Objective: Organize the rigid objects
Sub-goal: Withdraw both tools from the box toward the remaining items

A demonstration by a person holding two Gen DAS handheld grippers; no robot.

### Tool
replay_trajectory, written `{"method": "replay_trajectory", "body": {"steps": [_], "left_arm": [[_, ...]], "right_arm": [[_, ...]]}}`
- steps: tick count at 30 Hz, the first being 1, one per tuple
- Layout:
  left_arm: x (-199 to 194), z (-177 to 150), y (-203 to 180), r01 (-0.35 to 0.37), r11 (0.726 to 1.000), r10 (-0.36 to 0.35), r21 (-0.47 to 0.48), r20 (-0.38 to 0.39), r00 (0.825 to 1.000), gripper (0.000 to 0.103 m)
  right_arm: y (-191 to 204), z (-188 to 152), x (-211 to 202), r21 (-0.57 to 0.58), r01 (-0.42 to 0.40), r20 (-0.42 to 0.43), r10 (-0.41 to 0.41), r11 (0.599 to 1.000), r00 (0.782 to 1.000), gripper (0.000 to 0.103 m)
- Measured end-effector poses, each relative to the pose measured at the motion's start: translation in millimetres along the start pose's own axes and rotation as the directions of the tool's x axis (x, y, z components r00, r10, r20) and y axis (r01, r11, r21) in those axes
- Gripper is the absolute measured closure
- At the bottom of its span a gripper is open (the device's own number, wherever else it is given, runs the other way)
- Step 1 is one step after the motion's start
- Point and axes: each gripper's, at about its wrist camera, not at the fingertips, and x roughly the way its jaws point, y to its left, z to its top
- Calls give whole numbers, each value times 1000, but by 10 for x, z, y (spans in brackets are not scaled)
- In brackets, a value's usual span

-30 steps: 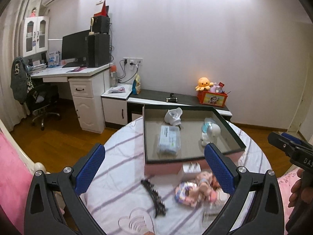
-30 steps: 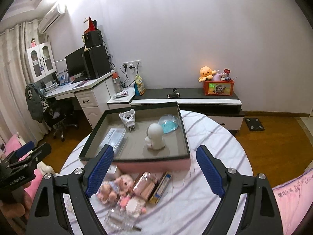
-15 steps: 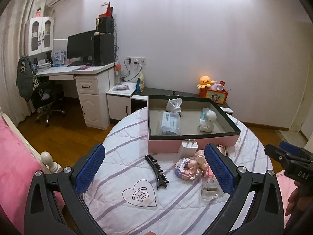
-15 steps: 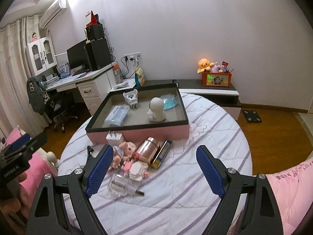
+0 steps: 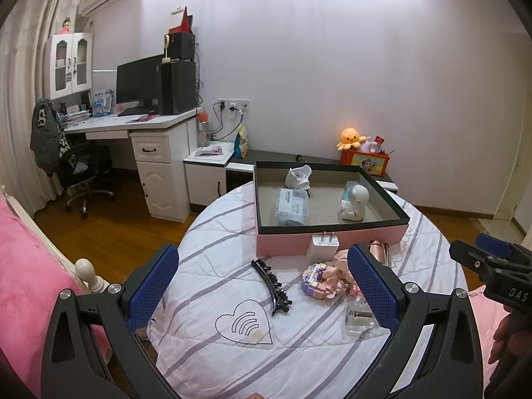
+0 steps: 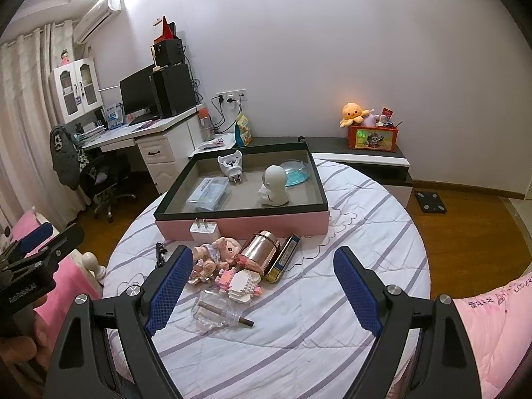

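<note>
Left gripper [image 5: 262, 287]: fingers spread wide, holding nothing, above the striped bed cover in front of the tray
Right gripper [image 6: 262, 287]: fingers spread wide too, empty, hovering on the near side of the tray
Tray [image 6: 242, 224]: pink-sided, dark-rimmed, resting on the round bed [image 6: 365, 219]; it already holds a white figurine [image 6: 273, 188], a plug-in device and a clear packet
Loose pile: touching or just beside the tray's near wall lie a white charger [image 6: 204, 229], doll [image 6: 222, 247], copper tin [image 6: 259, 252], block toy, glass bottle [image 6: 217, 309] and black hair clip [image 5: 271, 286]
Step, as judged: between picks, sorting partly done
Next move: lower one gripper over a loose piece, close, lift it into the tray
</note>
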Motion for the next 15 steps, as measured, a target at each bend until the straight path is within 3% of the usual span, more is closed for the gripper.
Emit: {"method": "replay_trajectory", "body": {"steps": [9,15], "left_arm": [[131,-141,-11,-23,999,24,22,-42,999,0],[369,-312,-3,-55,998,59,41,-104,993,0]], "right_arm": [[45,-114,118,-6,-5,-43,5,1000,999,15],[119,-324,369,-12,-32,-117,30,999,993,15]]}}
